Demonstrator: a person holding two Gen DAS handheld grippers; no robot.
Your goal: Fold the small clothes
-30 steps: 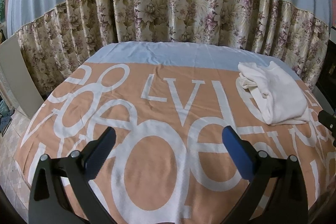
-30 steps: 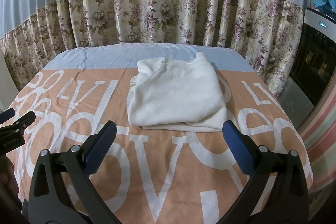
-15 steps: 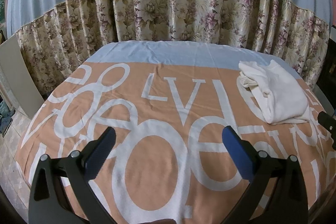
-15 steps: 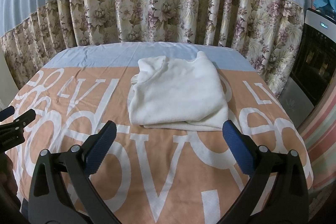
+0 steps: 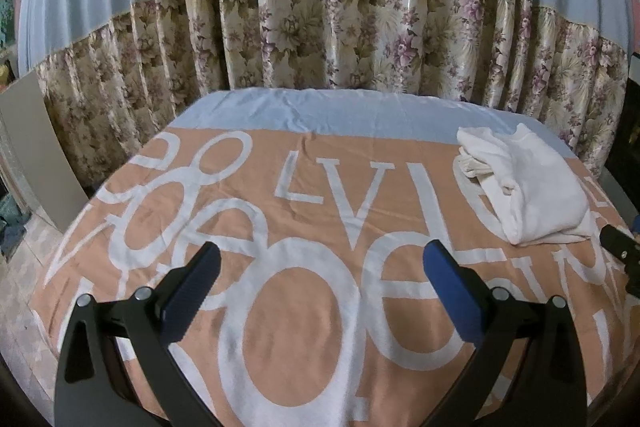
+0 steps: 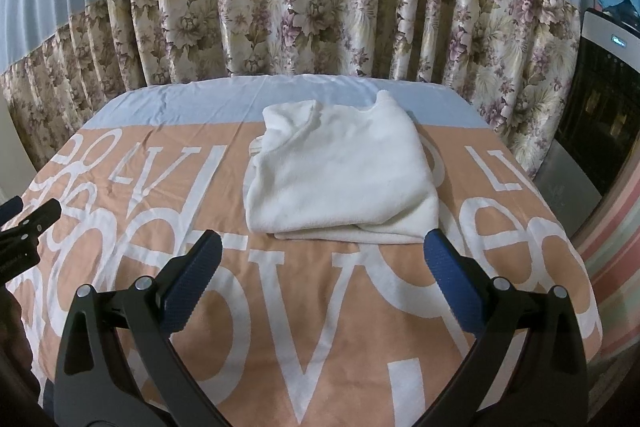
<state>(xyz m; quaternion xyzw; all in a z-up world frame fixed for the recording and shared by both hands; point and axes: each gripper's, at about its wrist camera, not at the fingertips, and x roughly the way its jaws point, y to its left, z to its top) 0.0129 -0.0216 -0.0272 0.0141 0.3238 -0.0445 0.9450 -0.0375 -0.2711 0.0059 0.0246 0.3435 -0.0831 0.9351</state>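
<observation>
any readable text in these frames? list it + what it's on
"LV": large white letters on the orange bed cover, in both views.
"LI": white letters on the cover's right side, right wrist view.
Other big white letters there: partial, no whole word readable.
Black appliance: small lit display, too small to read.

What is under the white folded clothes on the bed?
The white folded garment lies on the orange cloth with big white letters. Part of a white letter disappears beneath it. Whatever else sits under the garment or inside its folds is hidden.

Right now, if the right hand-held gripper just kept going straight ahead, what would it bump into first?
Probably the folded white garment, lying dead ahead of the open right hand-held gripper on the orange bedspread; height is unclear.
</observation>
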